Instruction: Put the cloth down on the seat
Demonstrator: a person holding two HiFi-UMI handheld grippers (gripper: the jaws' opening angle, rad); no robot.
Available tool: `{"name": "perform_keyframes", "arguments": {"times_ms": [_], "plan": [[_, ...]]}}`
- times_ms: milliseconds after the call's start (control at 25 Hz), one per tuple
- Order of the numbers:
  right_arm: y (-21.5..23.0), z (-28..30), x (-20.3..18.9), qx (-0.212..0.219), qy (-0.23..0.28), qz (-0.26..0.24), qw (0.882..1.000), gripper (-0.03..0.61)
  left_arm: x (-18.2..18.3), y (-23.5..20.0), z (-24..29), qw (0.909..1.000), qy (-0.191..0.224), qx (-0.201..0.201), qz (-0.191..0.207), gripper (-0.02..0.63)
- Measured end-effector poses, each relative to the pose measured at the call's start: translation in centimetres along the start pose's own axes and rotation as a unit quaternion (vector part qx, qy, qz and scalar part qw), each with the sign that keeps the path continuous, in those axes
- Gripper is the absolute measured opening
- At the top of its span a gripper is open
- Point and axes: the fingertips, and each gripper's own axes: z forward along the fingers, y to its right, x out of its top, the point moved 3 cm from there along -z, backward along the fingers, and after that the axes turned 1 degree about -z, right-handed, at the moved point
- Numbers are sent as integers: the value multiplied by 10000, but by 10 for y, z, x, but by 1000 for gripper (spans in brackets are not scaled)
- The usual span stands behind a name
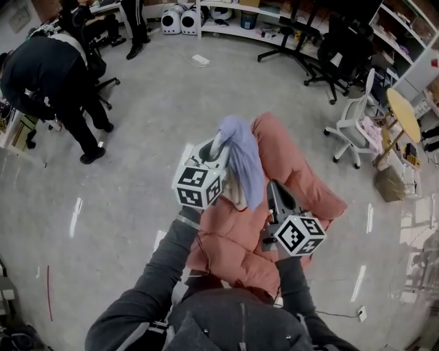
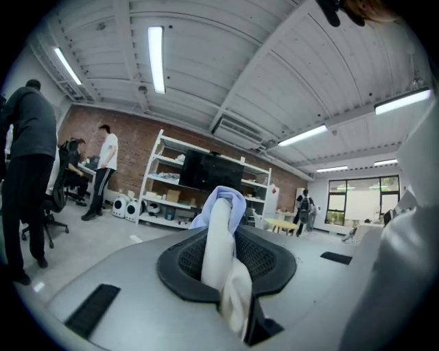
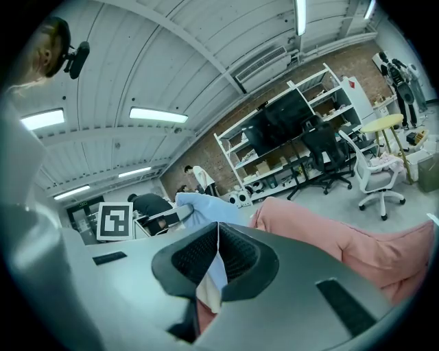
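A pale lavender cloth [image 1: 241, 159] hangs over a pink padded seat [image 1: 305, 175] on the grey floor. My left gripper [image 1: 221, 145] is shut on the cloth's upper end, which bunches up above its jaws. In the left gripper view the cloth [image 2: 221, 236] stands as a white and lavender roll between the jaws of that gripper [image 2: 223, 269]. My right gripper [image 1: 270, 186] is lower and to the right, shut on a thin edge of the cloth [image 3: 211, 275]. The right gripper view shows the seat [image 3: 357, 247] just beyond and the left gripper [image 3: 163, 218] with the cloth.
A person in dark clothes [image 1: 51, 75] bends over at the far left. A white office chair [image 1: 353, 130], a round yellow table [image 1: 403, 113] and a black chair [image 1: 336, 55] stand at the right. Shelves [image 1: 233, 20] line the back wall.
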Motion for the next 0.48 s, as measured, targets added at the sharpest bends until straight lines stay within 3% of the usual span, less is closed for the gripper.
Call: {"name": "perform_keyframes", "arguments": {"times_ms": [480], "plan": [[-2,9,-26,-152,-274,114,9994,12,-62,-47,-2,9934,-882,480,551,78]]}}
